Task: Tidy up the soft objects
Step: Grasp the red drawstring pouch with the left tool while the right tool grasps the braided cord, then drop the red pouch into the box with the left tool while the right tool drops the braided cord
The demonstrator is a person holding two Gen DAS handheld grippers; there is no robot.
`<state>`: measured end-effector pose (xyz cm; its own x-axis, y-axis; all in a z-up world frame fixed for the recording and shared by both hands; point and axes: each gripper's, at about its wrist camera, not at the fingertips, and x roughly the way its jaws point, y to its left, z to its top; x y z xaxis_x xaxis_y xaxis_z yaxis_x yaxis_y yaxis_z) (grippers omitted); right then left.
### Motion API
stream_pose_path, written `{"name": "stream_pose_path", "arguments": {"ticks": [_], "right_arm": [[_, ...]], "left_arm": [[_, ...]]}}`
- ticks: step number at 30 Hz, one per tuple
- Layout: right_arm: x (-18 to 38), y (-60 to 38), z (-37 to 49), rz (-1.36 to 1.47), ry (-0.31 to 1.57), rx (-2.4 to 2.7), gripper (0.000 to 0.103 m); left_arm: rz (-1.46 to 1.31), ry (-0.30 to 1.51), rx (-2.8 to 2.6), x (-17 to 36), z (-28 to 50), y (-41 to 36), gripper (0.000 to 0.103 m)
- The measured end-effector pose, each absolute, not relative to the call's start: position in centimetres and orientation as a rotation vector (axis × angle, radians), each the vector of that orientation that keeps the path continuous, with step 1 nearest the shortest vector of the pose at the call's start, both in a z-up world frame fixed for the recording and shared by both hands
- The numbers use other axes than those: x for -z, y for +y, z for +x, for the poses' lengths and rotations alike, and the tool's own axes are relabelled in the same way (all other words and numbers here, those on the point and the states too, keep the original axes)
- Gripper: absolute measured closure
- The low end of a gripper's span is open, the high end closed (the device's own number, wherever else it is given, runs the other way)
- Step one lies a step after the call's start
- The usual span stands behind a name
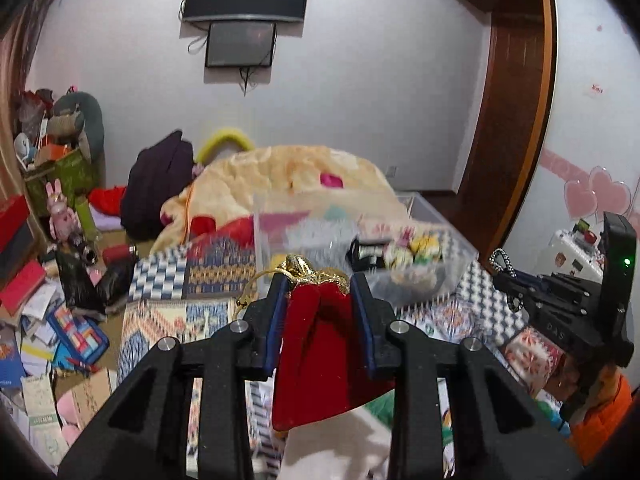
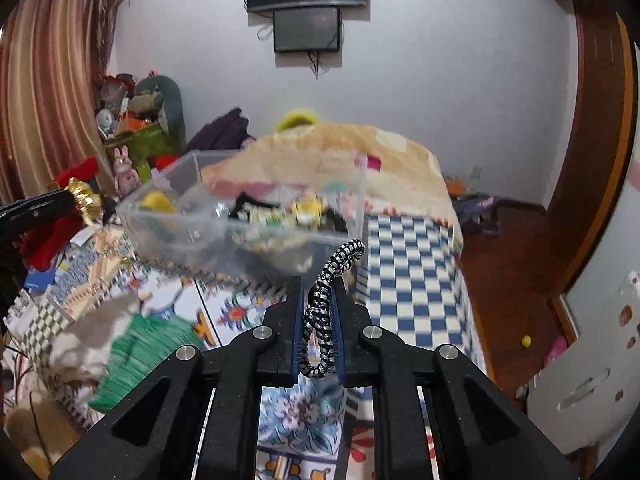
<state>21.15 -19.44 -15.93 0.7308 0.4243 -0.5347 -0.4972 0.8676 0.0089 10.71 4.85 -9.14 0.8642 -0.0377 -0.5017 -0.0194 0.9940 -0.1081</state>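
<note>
The red pouch [image 1: 320,344] is velvet with a gold gathered mouth and a thin gold cord hanging to its left. It hangs squeezed between the two fingers of the left gripper [image 1: 320,292], which are closed on its upper part, its lower end drooping below them above the bed. In the right wrist view the same pouch [image 2: 48,236] shows at the far left edge, gold top uppermost.

The right gripper [image 2: 318,308] is closed on a black-and-white braided hair tie [image 2: 324,312]; the loop is pinched flat between the fingers and its top curls out past the tips. From the left wrist view the tie [image 1: 505,276] sticks out of the right gripper at the right side.

Just beyond both grippers a clear plastic box [image 2: 176,224] sits on the patterned bedspread [image 2: 412,280]. It holds a jumble of small things, blurred: yellow and green pieces, something black, some pale bits. What each one is I cannot tell.

Behind the box lies a heaped cream blanket [image 1: 288,172]. Nearer, a green fringed cloth [image 2: 148,344] lies on the bedspread beside something white and fluffy.
</note>
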Motion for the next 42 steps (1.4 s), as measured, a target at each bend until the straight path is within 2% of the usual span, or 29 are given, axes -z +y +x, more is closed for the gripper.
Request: {"name": "stream_pose_path", "arguments": {"ticks": [8, 17, 37, 42], "right_arm": [[13.6, -17.4, 21.9, -0.127, 0.470, -0.528, 0.092], [11.9, -15.2, 23.2, -0.097, 0.416, -0.571, 0.092], [16.2, -10.5, 28.3, -0.202, 0.587, -0.626, 0.091], [16.7, -10.4, 28.6, -0.215, 0.604, -0.617, 0.090]], "left_arm": [[-0.062, 0.435, 0.007, 5.7, 13.7, 3.7, 0.071], [-0.052, 0.396, 0.003, 4.2, 16.7, 2.6, 0.071], [-0.093, 0.646, 0.024, 10.2, 25.4, 2.5, 0.070], [-0.062, 0.682, 0.010, 11.8, 26.1, 2.0, 0.065]]}}
